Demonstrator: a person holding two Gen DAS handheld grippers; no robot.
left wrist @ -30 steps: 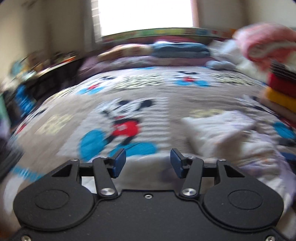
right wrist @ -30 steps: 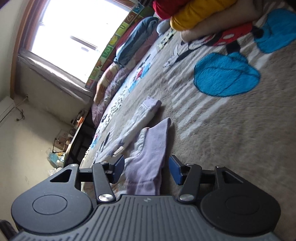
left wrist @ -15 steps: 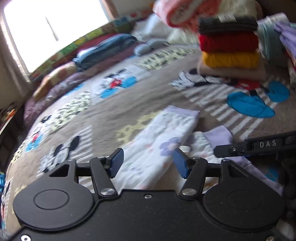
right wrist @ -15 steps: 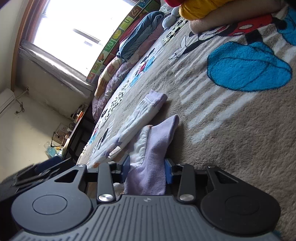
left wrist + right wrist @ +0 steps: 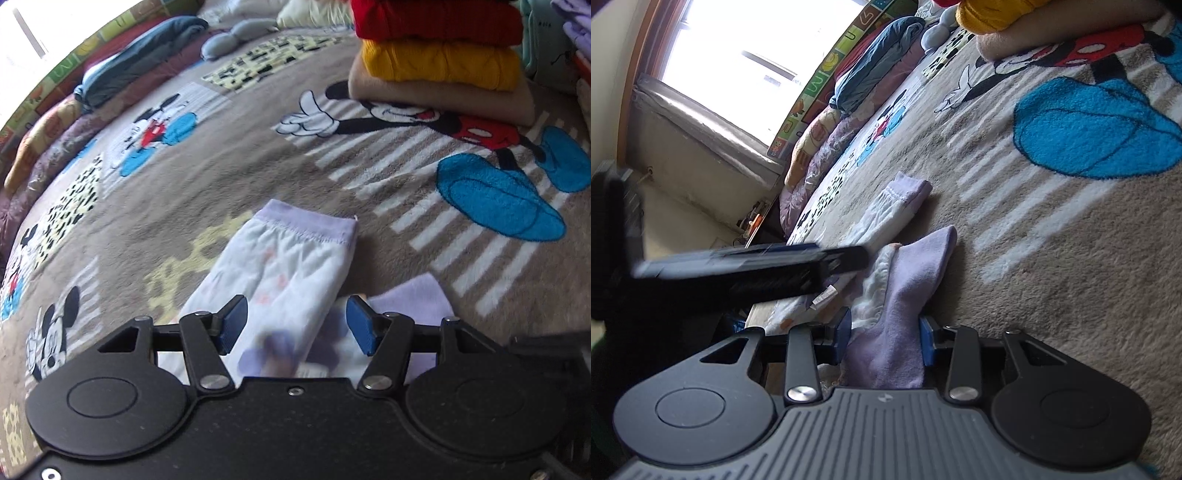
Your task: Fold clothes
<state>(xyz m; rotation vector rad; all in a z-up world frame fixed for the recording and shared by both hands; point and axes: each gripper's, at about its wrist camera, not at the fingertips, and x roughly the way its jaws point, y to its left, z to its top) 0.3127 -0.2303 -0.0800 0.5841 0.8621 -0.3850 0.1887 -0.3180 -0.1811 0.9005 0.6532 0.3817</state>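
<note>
A small white garment (image 5: 284, 258) with lilac cuffs lies on the Mickey Mouse blanket (image 5: 221, 166). My left gripper (image 5: 293, 325) is open and hovers tilted down over its white leg, the cloth showing between the blue pads without touching them. A lilac fold (image 5: 410, 299) of the same garment lies just to the right. In the right wrist view my right gripper (image 5: 884, 334) is shut on that lilac fold (image 5: 916, 273), pads pressed to both sides. The left gripper (image 5: 750, 266) shows there as a blurred black bar on the left, above the white leg (image 5: 890, 210).
A stack of folded clothes (image 5: 439, 62), red over yellow over beige, stands at the back right of the bed. Rolled bedding and pillows (image 5: 140, 62) line the far edge under a bright window (image 5: 738, 55). Open blanket lies between the garment and the stack.
My left gripper swung to the right and down from the bare blanket to over the white garment. My right gripper closed on the lilac fold and has stayed in place.
</note>
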